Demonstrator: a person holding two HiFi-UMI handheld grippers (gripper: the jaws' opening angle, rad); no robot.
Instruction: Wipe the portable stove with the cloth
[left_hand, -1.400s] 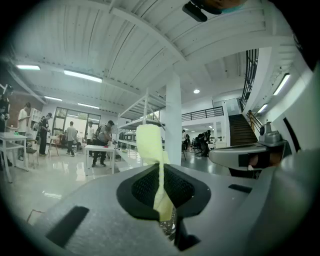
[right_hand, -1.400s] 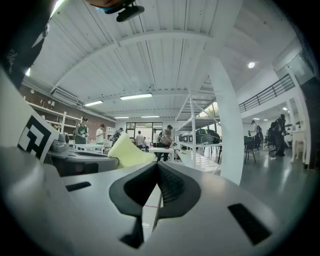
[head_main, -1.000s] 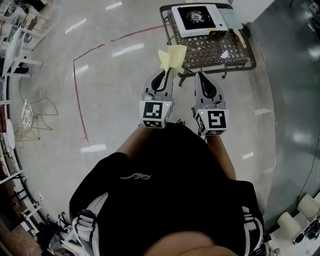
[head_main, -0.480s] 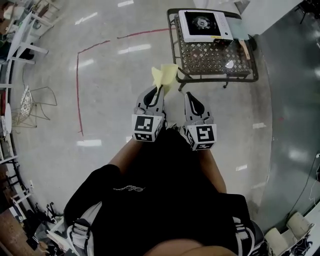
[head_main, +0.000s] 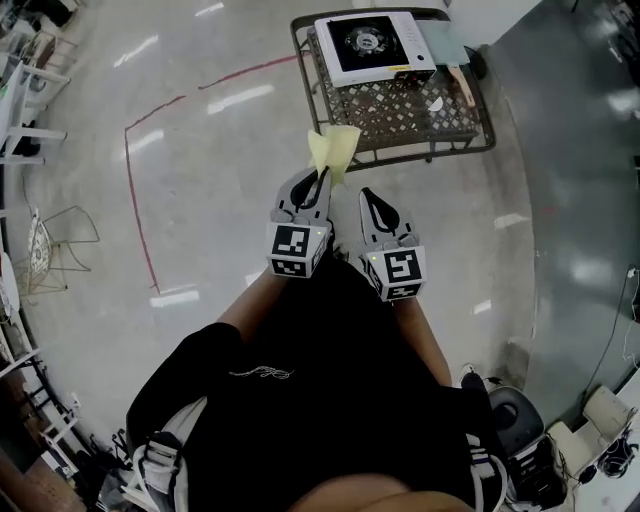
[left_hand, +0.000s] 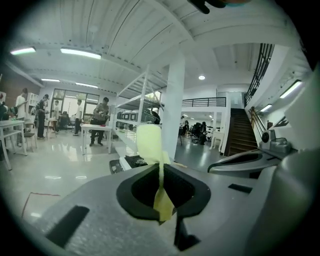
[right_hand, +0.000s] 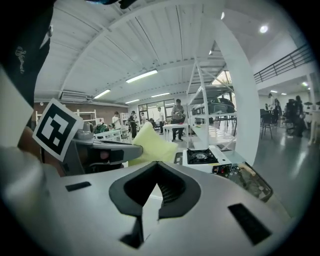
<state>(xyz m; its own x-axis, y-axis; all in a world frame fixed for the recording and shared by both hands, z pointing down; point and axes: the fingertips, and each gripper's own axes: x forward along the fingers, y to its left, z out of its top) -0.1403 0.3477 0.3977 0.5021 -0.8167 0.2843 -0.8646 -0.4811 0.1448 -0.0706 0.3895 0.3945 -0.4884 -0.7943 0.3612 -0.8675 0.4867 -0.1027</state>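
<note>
Left tool (head_main: 320, 180), centre of the head view: jaws pressed together, pinching the yellow cloth (head_main: 333, 150), which stands up from the tips. Right tool (head_main: 370, 197), just beside it: jaws pressed together, nothing between them. Portable stove (head_main: 365, 45) sits at top centre on a metal mesh surface (head_main: 390, 115), well apart from both tools.

Judgement: approach step; wiping not begun. The next move calls for closing on the surface and laying the cloth flat on the stove top.

Writing: square markers on each tool only. Script on the person's black shirt (head_main: 300, 410) and the stove's front label are too small to read.
</note>
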